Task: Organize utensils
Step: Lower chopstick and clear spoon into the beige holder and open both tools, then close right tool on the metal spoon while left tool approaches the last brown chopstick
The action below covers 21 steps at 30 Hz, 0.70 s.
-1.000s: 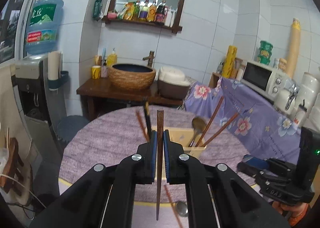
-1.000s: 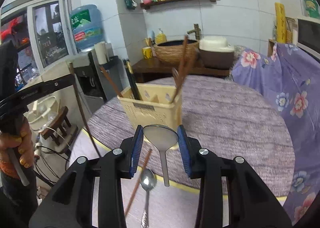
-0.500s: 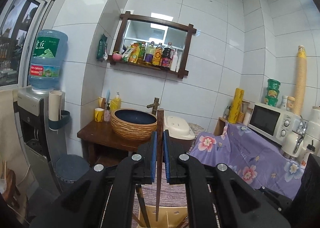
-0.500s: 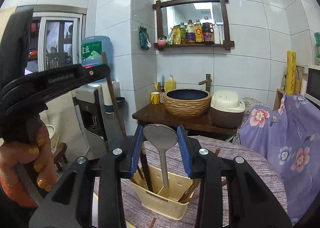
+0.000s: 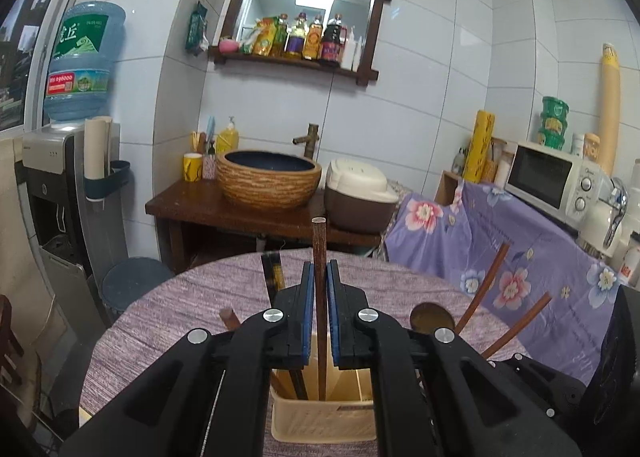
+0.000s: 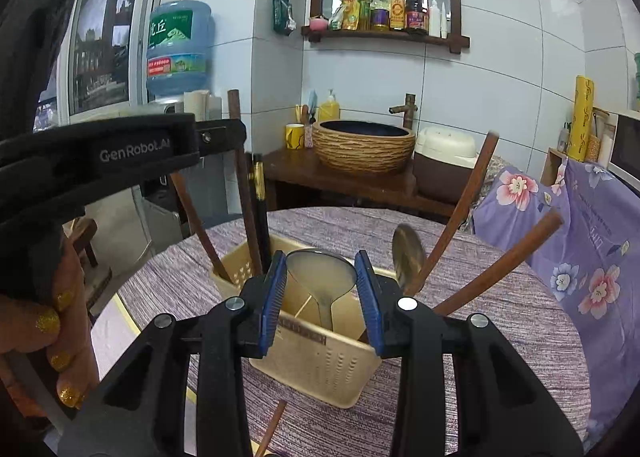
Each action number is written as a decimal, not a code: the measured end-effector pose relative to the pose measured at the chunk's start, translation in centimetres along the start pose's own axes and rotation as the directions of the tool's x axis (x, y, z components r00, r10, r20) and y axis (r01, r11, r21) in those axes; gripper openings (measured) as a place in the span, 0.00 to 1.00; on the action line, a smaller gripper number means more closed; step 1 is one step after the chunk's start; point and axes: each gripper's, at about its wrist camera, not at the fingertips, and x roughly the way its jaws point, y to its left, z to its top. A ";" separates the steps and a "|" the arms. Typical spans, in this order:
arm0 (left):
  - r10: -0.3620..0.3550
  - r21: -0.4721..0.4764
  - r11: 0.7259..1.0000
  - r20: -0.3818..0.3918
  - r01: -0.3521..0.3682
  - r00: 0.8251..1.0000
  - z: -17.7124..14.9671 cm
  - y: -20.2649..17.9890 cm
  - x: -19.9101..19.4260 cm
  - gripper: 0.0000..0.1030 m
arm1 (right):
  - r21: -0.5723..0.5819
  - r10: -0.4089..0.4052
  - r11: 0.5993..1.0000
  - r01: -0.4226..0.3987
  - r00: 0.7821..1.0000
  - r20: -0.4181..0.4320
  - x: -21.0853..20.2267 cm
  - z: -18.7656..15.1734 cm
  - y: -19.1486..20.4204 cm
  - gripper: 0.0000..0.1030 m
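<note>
While left tongs (image 5: 319,317) clamp one chopstick (image 5: 319,253), right tongs (image 6: 321,289) pinch one spoon (image 6: 322,277) above one basket (image 6: 320,369)

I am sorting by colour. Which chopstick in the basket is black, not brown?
The black chopstick with a gold band, standing at the basket's left end; the others are reddish-brown wood.

Woven basin (image 5: 270,179) on dark counter (image 5: 240,213) — microwave (image 5: 554,181) right.

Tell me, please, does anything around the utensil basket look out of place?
Yes: a chopstick lies loose on the table in front of the basket, partly hidden behind the right gripper, while the other utensils stand in the basket.
</note>
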 end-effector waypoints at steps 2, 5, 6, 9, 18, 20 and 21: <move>0.001 0.004 1.000 -0.024 -0.001 1.000 -0.5 0.2 0.5 0.07 | -0.018 -0.006 1.000 0.006 1.000 -0.010 0.4 -0.6 0.3 0.35; 0.001 0.004 1.000 -0.050 -0.001 0.999 -1.0 0.5 1.1 0.08 | -0.022 -0.016 1.000 0.016 1.000 -0.015 0.7 -1.1 0.4 0.35; -0.001 0.004 1.000 -0.056 0.001 0.998 -1.1 0.6 1.2 0.08 | -0.021 -0.018 1.000 0.018 1.000 -0.021 0.8 -1.2 0.4 0.35; 0.005 0.016 1.000 -0.061 -0.004 0.998 -1.2 0.7 1.0 0.08 | -0.023 -0.022 0.999 0.022 0.999 -0.024 1.0 -1.7 0.4 0.35; -0.017 -0.026 1.000 -0.004 0.017 1.000 -1.9 1.8 -4.0 0.47 | -0.007 -0.027 1.000 0.027 1.000 0.000 -3.0 -3.4 0.9 0.54; 0.013 -0.038 0.999 0.000 -0.013 1.000 -3.3 2.6 -5.6 0.54 | -0.001 -0.024 1.000 0.024 0.998 -0.057 -3.6 -4.7 1.0 0.54; 0.026 -0.039 0.999 -0.010 -0.027 1.000 -4.0 2.8 -5.9 0.55 | 0.012 -0.024 1.000 0.026 0.994 -0.104 -3.8 -5.9 1.0 0.54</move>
